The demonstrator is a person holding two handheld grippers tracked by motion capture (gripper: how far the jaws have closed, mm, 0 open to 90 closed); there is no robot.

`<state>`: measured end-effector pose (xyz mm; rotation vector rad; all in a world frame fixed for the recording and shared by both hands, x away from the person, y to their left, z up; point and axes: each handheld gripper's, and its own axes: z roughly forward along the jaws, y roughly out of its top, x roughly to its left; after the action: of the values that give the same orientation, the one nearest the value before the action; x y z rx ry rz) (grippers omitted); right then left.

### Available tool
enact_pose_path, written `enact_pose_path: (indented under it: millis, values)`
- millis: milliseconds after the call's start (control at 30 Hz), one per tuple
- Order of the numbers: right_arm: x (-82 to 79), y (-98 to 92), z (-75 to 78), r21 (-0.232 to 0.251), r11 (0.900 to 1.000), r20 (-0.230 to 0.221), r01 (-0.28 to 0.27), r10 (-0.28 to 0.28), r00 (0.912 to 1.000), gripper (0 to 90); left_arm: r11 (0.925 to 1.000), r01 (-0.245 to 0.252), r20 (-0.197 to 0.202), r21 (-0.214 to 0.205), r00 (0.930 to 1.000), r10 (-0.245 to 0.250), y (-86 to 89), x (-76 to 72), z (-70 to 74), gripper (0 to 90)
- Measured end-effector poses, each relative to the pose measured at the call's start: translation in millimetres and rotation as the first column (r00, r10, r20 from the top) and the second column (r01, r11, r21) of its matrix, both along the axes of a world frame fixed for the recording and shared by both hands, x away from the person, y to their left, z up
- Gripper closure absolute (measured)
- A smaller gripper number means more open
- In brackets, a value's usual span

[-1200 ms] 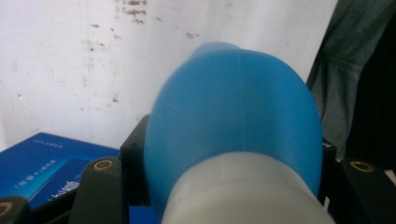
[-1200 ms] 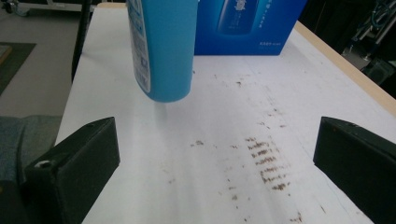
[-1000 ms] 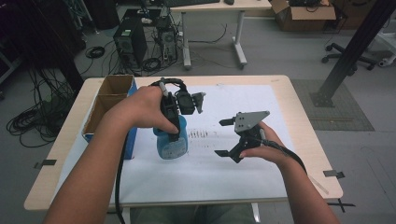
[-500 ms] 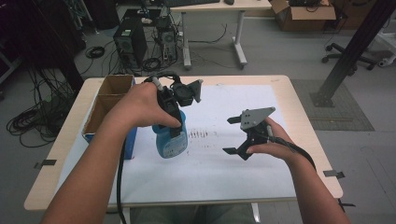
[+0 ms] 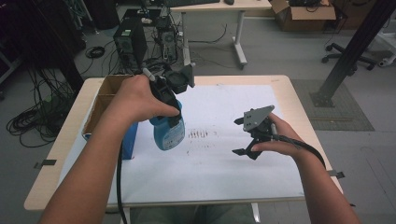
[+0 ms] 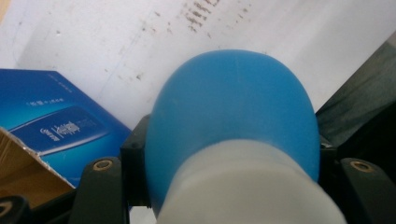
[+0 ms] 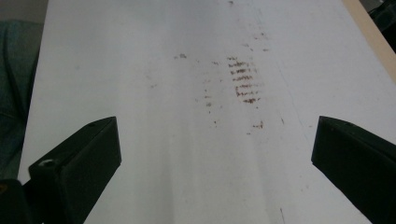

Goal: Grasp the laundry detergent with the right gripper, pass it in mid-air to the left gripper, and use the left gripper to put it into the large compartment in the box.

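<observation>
Right gripper (image 5: 243, 136): nearest to the person, right of the brown marks (image 5: 204, 134), jaws spread wide, nothing between them, hovering over the white sheet (image 5: 224, 177).
Left gripper (image 5: 166, 100): clamped on the upper part of the blue bottle (image 5: 168, 133), just left of the brown marks.
Blue bottle: hangs from the jaws, seems lifted off the sheet.
Blue box (image 6: 56, 130): left of the bottle, beside the cardboard box (image 5: 105, 100).
Done: bottle is gripped and raised, I judge.
Left: carry it and set it down somewhere; the goal place I cannot tell.

White sheet (image 5: 224, 158) bare between grippers; blue box (image 5: 128, 142) and cardboard box (image 5: 105, 100) block left edge.
</observation>
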<state>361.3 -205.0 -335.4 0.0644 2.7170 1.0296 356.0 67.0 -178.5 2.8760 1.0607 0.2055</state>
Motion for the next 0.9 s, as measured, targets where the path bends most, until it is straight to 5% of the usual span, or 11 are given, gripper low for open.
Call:
enact_pose_path:
  millis: [433, 633, 900]
  values:
    - [14.7, -6.2, 9.0, -0.178, 0.9838, -0.055, -0.020, 0.011, 0.9984, 2.0, 0.9970, -0.076, -0.020, -0.015, 0.9970, 0.075, 16.7, 8.0, 23.2, 38.3]
    - [22.0, -9.1, 6.0, -0.264, 0.9640, -0.090, -0.032, 0.008, 0.9959, 2.3, 0.9917, -0.128, -0.018, -0.017, 0.9917, 0.127, 31.5, 13.2, 37.4, 38.3]
    - [27.8, -12.5, 4.0, -0.301, 0.9526, -0.123, -0.042, 0.005, 0.9924, 2.6, 0.9767, -0.211, -0.019, -0.041, 0.9775, 0.210, 54.1, 20.2, 54.4, 38.3]
